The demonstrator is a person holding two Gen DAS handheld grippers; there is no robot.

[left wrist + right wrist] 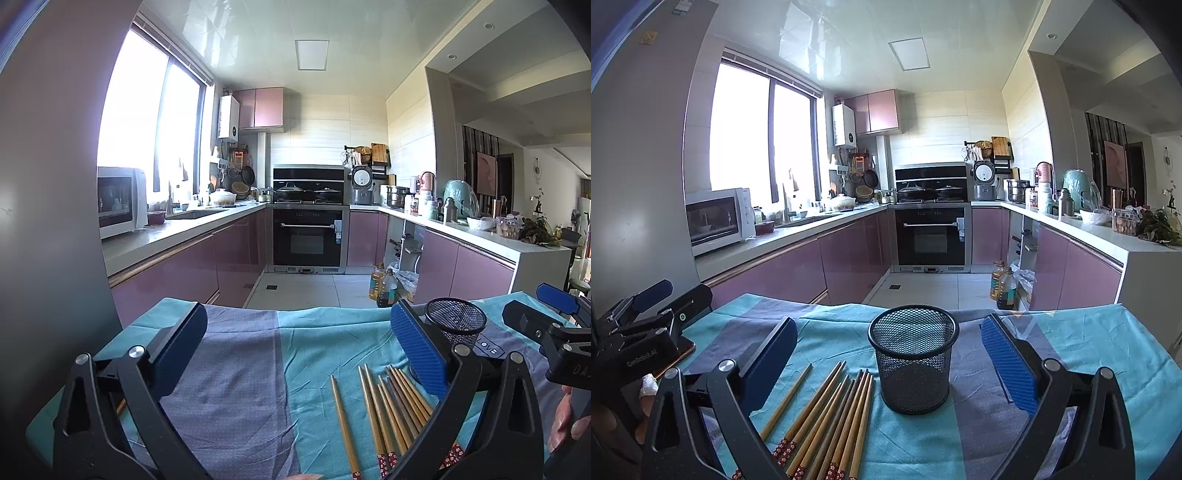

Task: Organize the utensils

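**A:** What fills the scene, biggest thing first?

**B:** A surface [1082, 354] draped in a teal and grey-blue cloth [240, 369], with a kitchen of mauve cabinets behind it; an oven [931, 236] sits at the far wall, and a white microwave [718, 219] stands on the left counter by a bright window.

**A:** And on the cloth?

**B:** A black wire-mesh cup [913, 360] stands upright, empty as far as the right wrist view shows; just to its left lies a loose bundle of wooden chopsticks [827, 421], flat on the cloth, their red patterned ends toward the cameras; one chopstick lies slightly apart on the left side of the bundle.

**A:** Where are the two grippers?

**B:** The right gripper [890, 354] is above the cloth with the cup between its fingers but not touching them; the fingers are spread wide, holding nothing; the left gripper [299, 350] is over the cloth to the left of the cup, its fingers likewise spread wide and empty; the chopsticks lie beside and partly under its right finger [419, 350].
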